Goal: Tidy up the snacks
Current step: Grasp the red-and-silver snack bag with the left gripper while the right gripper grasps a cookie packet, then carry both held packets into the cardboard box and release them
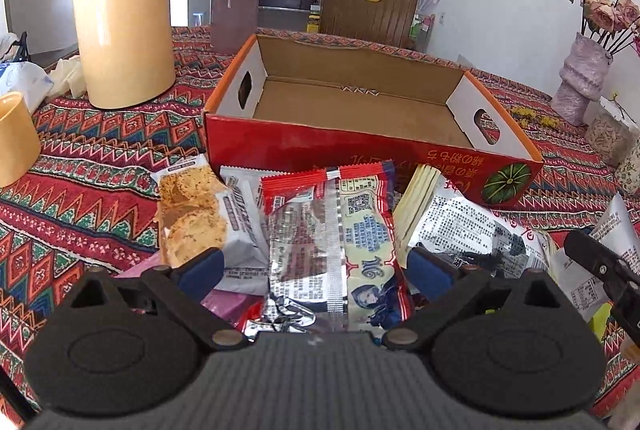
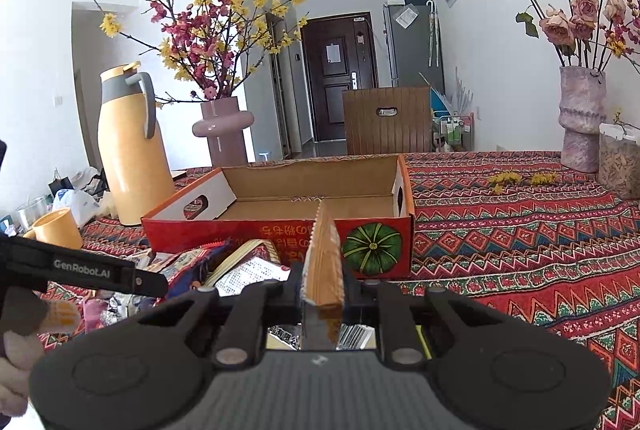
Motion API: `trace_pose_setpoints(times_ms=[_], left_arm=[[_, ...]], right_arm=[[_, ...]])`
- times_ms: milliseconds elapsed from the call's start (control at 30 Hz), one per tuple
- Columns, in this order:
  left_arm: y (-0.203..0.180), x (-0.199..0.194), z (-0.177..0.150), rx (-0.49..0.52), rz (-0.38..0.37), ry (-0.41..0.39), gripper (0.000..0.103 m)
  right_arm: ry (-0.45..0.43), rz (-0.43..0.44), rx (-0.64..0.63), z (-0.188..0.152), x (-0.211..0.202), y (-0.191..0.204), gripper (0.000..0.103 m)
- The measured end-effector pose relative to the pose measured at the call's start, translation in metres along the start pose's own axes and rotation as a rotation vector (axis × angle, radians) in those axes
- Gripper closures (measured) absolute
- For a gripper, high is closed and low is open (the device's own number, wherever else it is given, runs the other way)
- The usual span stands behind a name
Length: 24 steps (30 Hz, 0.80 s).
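Right gripper point(image 2: 322, 284) was clamped on a flat orange snack packet point(image 2: 323, 262), held edge-up before the empty red cardboard box point(image 2: 280, 230); it needed lifting over the near wall. Left gripper point(image 1: 316, 266) hung wide open over the red-and-silver wrapper point(image 1: 332, 230) in the pile at the box's near side.

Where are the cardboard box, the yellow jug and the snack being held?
Cardboard box point(image 1: 360, 149): left wrist view, red front wall.
Yellow jug point(image 2: 132, 165): right wrist view, body.
Orange snack packet point(image 2: 323, 262): right wrist view, upper half.
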<state>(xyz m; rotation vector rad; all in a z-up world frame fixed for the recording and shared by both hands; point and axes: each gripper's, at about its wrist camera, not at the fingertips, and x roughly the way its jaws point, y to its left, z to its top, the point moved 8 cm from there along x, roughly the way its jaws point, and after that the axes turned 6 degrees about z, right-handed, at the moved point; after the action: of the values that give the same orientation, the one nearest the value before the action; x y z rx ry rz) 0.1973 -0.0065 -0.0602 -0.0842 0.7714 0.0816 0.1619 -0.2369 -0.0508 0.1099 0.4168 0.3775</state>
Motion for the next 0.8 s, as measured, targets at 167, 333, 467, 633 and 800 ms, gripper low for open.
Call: trace_pose_setpoints(times_ms=[167, 333, 467, 633, 800], left_arm=[[-0.007, 0.014, -0.002, -0.011, -0.010, 0.066, 0.022], [-0.009, 0.014, -0.003, -0.010, -0.018, 0.068, 0.036], [-0.009, 0.009, -0.001, -0.005, -0.026, 0.050, 0.038], [-0.008, -0.006, 0.005, 0.003, -0.030, -0.001, 0.039], [-0.011, -0.026, 0.023, 0.015, -0.040, -0.076, 0.039]], right_arm=[[0.006, 0.014, 0.010, -0.001, 0.002, 0.000, 0.087], [0.009, 0.015, 0.021, -0.003, 0.003, -0.003, 0.087], [0.008, 0.015, 0.026, -0.001, 0.002, -0.005, 0.087], [-0.002, 0.017, 0.031, 0.008, 0.001, -0.008, 0.087], [-0.027, 0.021, 0.026, 0.028, 0.004, -0.010, 0.087]])
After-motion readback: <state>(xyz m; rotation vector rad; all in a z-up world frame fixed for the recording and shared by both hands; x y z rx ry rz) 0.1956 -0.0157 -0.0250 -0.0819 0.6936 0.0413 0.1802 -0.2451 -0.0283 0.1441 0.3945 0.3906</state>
